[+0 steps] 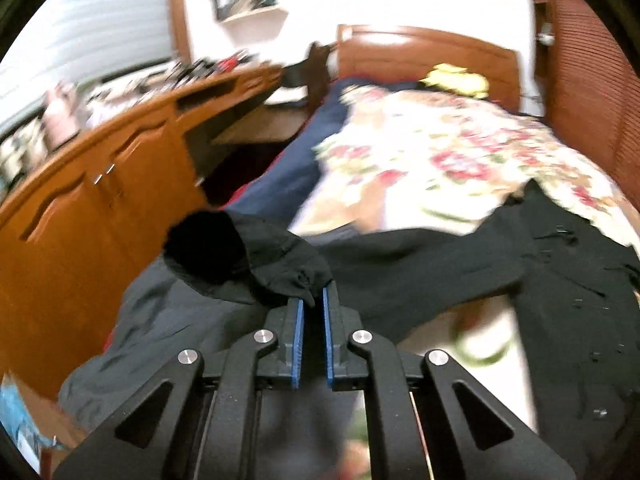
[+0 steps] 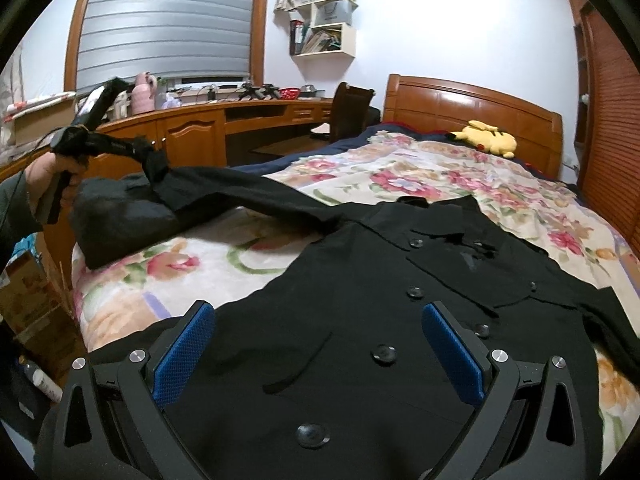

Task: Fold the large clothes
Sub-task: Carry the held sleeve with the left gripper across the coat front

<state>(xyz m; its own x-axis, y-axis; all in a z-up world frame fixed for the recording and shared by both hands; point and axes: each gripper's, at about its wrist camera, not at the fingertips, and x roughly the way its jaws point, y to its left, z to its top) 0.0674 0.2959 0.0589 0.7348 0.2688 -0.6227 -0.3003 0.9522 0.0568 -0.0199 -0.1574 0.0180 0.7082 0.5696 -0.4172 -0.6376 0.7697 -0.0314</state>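
Note:
A large black buttoned coat (image 2: 360, 280) lies spread front-up on the bed's floral blanket (image 2: 440, 184). Its left sleeve (image 2: 248, 196) stretches up and to the left, lifted off the bed. My left gripper (image 2: 138, 148), held by a person's hand (image 2: 48, 176), is shut on the sleeve's cuff end. In the left wrist view the jaws of the left gripper (image 1: 314, 300) stand nearly together, with the bunched cuff (image 1: 248, 256) pinched at the tips. My right gripper (image 2: 318, 308) hovers open over the coat's lower front, with nothing between its blue pads (image 2: 184, 356).
A dark grey garment (image 2: 120, 220) is heaped on the bed's near left corner. A yellow plush toy (image 2: 486, 138) rests by the wooden headboard (image 2: 460, 104). A long wooden desk with cabinets (image 2: 192, 132) and a chair (image 2: 352, 108) line the left side. Cardboard boxes (image 2: 28, 292) stand on the floor.

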